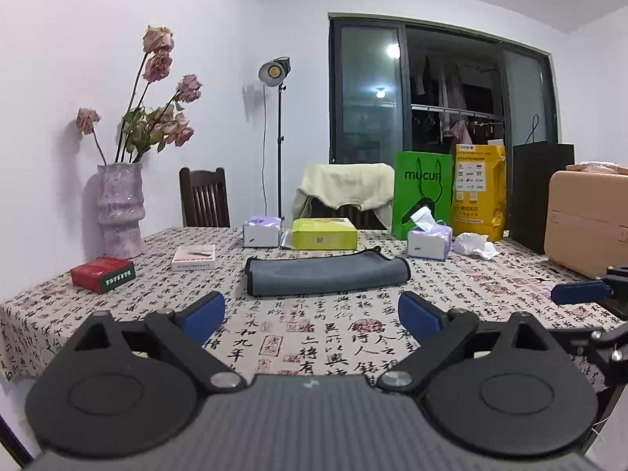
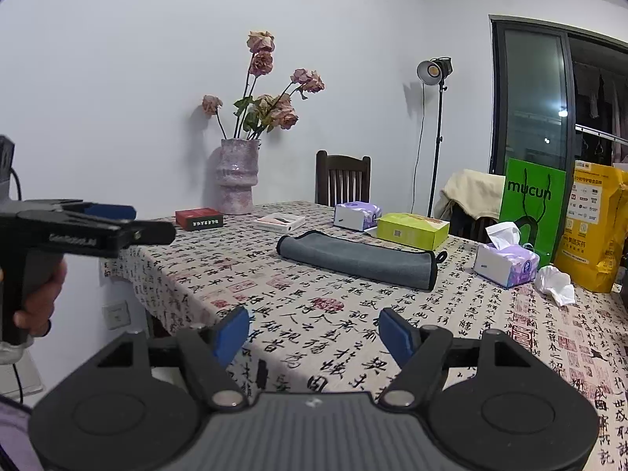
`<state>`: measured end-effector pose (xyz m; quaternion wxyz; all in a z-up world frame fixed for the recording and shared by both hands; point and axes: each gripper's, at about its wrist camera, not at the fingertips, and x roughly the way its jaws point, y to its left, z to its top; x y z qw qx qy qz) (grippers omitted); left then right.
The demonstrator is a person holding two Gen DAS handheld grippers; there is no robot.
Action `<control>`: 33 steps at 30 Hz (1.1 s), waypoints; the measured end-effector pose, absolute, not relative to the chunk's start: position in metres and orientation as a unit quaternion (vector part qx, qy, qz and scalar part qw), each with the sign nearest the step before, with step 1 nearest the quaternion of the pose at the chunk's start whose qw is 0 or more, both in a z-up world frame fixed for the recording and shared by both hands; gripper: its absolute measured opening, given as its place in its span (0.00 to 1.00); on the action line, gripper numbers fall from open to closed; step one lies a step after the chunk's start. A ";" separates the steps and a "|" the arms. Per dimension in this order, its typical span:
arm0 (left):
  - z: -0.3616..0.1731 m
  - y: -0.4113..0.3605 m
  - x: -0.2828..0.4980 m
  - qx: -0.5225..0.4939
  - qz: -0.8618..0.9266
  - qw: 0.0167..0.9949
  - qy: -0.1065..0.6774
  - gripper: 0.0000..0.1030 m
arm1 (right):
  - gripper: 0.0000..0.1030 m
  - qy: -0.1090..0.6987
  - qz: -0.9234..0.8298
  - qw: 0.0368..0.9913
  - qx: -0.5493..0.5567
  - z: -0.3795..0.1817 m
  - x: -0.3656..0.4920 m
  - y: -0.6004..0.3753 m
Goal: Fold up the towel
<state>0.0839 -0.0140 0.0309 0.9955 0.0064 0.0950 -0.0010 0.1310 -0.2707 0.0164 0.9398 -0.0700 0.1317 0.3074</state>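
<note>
A grey towel (image 1: 327,276) with black trim lies folded into a long flat strip on the patterned tablecloth (image 1: 314,337); it also shows in the right wrist view (image 2: 359,259). My left gripper (image 1: 312,314) is open and empty, held back from the towel's near edge. My right gripper (image 2: 314,331) is open and empty, also short of the towel and to its right. The right gripper's blue fingertip (image 1: 579,291) shows at the right edge of the left wrist view. The left gripper (image 2: 114,219), held in a hand, shows at the left of the right wrist view.
Behind the towel stand a lime box (image 1: 325,233), two tissue packs (image 1: 429,240), a crumpled tissue (image 1: 475,245), a green bag (image 1: 422,194) and a yellow bag (image 1: 479,192). A vase of dried roses (image 1: 119,210), a red box (image 1: 103,273) and a white box (image 1: 194,257) are left. A tan case (image 1: 586,221) is right.
</note>
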 end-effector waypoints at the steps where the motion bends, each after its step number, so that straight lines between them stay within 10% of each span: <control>1: 0.031 -0.016 0.083 0.010 -0.005 0.996 0.091 0.96 | 0.74 0.130 0.305 0.941 -0.070 0.016 0.128 -0.271; 33: -0.018 -0.022 0.003 0.008 -0.011 0.991 0.131 1.00 | 0.89 0.123 0.318 0.939 -0.048 -0.010 0.060 -0.269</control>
